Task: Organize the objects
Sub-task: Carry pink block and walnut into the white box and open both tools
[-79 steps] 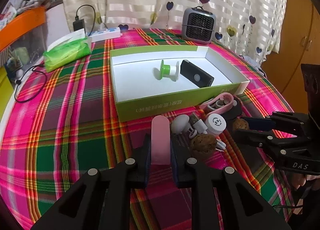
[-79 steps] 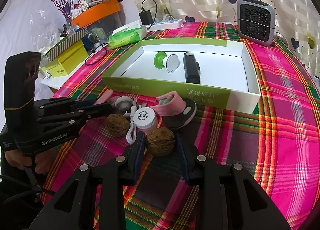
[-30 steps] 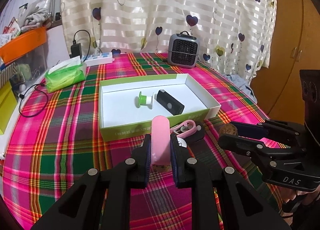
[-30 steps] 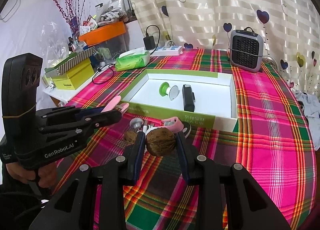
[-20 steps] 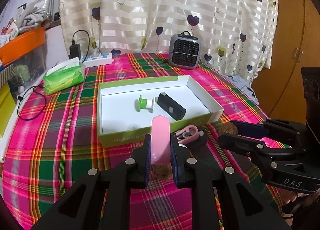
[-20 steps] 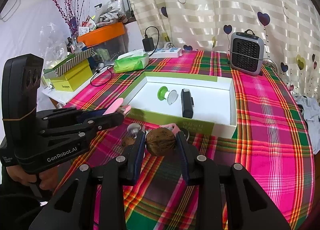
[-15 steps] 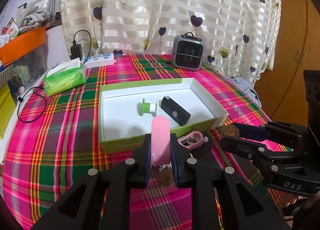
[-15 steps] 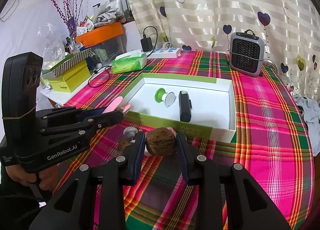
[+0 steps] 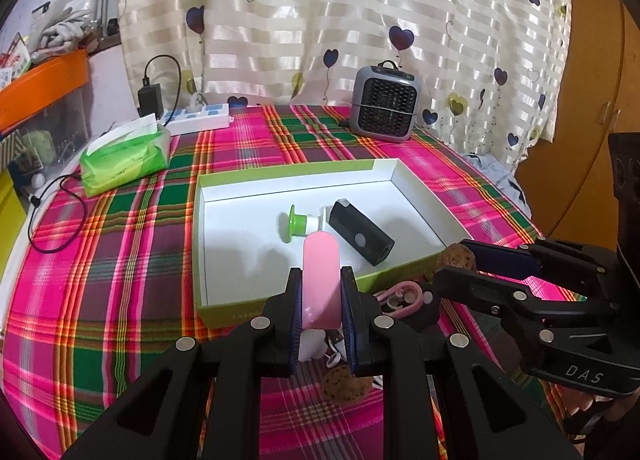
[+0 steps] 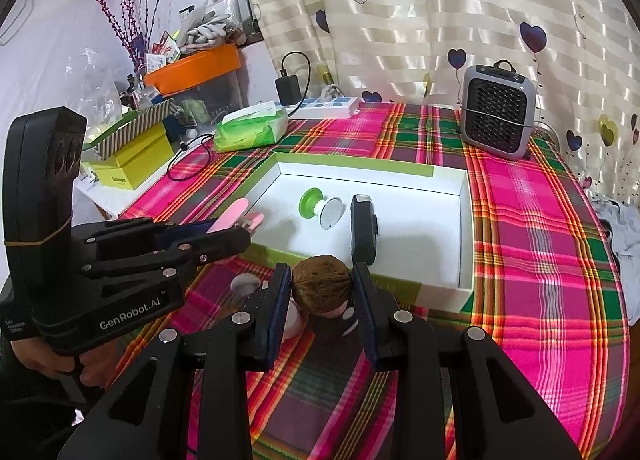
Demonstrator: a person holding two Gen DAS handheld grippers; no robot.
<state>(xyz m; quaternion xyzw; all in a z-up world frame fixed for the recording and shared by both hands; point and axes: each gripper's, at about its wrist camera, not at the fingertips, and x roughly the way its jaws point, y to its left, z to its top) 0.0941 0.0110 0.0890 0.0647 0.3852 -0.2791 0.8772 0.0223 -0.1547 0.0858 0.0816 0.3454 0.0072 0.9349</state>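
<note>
Left claw (image 9: 321,300) clamped on pink stick (image 9: 320,276); right claw (image 10: 322,290) pinching walnut (image 10: 321,284). Both held above the box's near wall (image 10: 404,286), box (image 9: 224,302) ahead. I judge the round walnut could roll free, or an early release drop either item short onto the worktop (image 9: 120,260).

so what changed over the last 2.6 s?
Both grippers rose off the pile and moved toward the box. Left gripper still clamps the pink stick, right gripper the walnut; nothing was let go. Spool and black case lie in the box as before; one walnut stays on the cloth.
</note>
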